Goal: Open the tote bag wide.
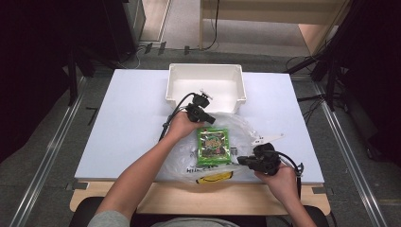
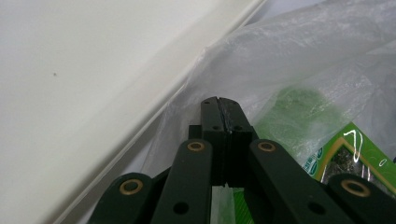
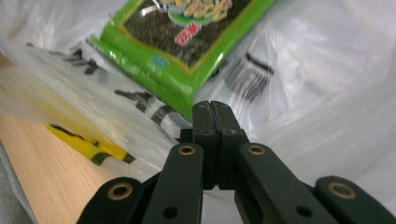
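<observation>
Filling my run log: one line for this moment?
left gripper: shut on plastic bag | right gripper: shut on plastic bag | green packet: in bag

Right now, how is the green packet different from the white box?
The green packet is flat, colourful and printed; the white box is plain, deep and open-topped. The packet lies on the clear plastic bag near the person; the box stands behind it, farther away. Both rest over the white table.

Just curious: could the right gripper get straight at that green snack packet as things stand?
Probably not directly: the green snack packet seems to lie inside the clear plastic bag, whose film covers it; the right gripper, jaws shut, sits at the bag's edge.
</observation>
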### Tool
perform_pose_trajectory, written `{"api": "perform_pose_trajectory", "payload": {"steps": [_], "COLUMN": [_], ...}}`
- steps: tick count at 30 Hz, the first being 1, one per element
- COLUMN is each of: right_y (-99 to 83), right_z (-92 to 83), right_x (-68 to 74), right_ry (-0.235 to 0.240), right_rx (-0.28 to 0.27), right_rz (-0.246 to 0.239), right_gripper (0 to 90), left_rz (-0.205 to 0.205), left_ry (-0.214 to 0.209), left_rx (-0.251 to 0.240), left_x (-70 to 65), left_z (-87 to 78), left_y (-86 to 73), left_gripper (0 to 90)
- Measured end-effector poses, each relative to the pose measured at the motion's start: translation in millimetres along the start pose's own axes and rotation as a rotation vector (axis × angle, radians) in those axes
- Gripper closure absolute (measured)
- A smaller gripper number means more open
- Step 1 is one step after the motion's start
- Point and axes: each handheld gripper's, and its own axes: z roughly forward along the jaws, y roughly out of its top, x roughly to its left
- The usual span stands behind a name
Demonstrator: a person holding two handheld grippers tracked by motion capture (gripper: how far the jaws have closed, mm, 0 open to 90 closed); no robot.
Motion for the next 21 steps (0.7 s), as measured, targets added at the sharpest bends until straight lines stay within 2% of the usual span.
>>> {"api": "perform_pose_trajectory", "payload": {"steps": [5, 9, 14, 21], "right_y": [21.5, 37.2, 56.4, 78.7], "right_z": [-3.2, -0.9, 6.2, 17.3], "right_x": [0.7, 0.6, -4.4, -11.4], "right_ry": [-0.007, -0.019, -0.033, -0.05], "right_rx": [-0.026, -0.024, -0.029, -0.006], "right_rz": [-0.004, -0.013, -0.014, -0.011], "right_gripper": [90.0, 90.0, 90.0, 90.0], "left_rz": [-0.002, -0.001, -0.009, -0.006], "left_ry": [0.0, 0.003, 0.0, 0.002], "left_rx": [0.008, 0.011, 0.009, 0.008], "left_x": [-0.8, -1.2, -0.9, -1.5], "left_z": [0.2, 0.0, 0.2, 0.5], "left_y": [1.0, 1.2, 1.3, 1.6], "left_gripper": [90.0, 89.9, 89.9, 89.9]}}
